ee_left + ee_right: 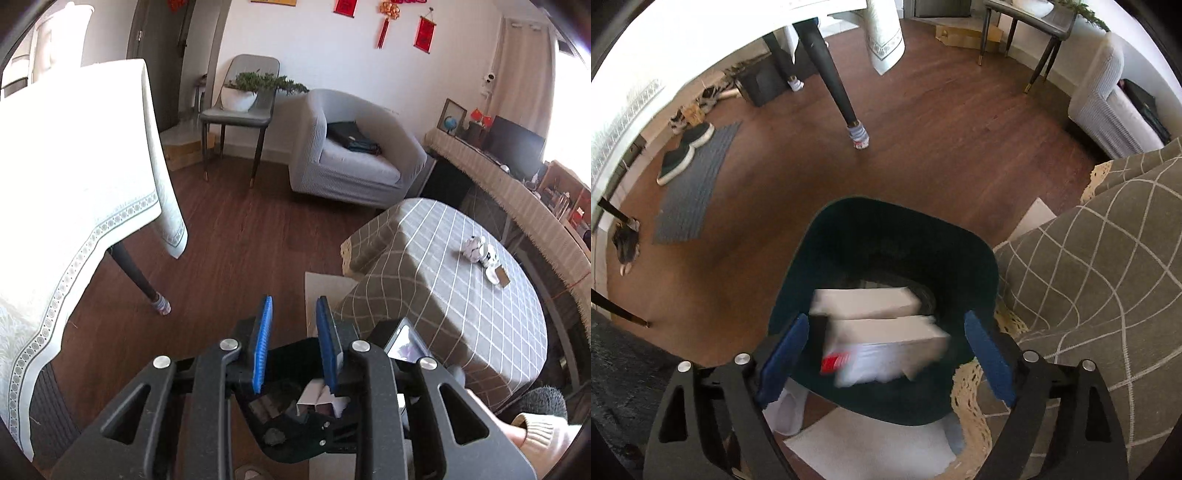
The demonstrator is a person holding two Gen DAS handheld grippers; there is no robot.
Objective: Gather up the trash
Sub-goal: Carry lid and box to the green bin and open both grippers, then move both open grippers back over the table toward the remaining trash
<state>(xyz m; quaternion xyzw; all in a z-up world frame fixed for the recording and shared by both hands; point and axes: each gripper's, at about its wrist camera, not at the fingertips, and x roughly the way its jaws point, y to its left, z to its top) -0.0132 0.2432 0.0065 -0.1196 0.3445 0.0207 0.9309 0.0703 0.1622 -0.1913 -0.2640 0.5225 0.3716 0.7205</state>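
— So, how many of each thing is there?

— One dark bin (897,210) stands on the wooden floor (923,140), just beside a low table (461,314) in a grey checked cloth. Two white cartons show at the bin: a far carton (864,302) lying inside, and a near carton (894,347) with a red label. Both tools show. The left gripper (294,301) has its blue fingers (263,343) drawn in close, with only a narrow gap, and they are clenched on nothing. The right gripper (886,317) points steeply down over the bin with its fingers spread wide, released, and its pads stand clear of both cartons.

— What is hard to make out?

— The near carton is smeared by blur. I cannot tell whether it rests in the bin or hangs above it. On the table a little cluster of crumpled scraps (480,254) lies well away from the bin, too small to count. A cream sleeve (535,432) is cut off at the picture's edge.

— And what is inside the bin?

— From the left wrist view, folded white paper (321,400) and a dark lump (274,437) lie in it, partly hidden behind the gripper's black frame.
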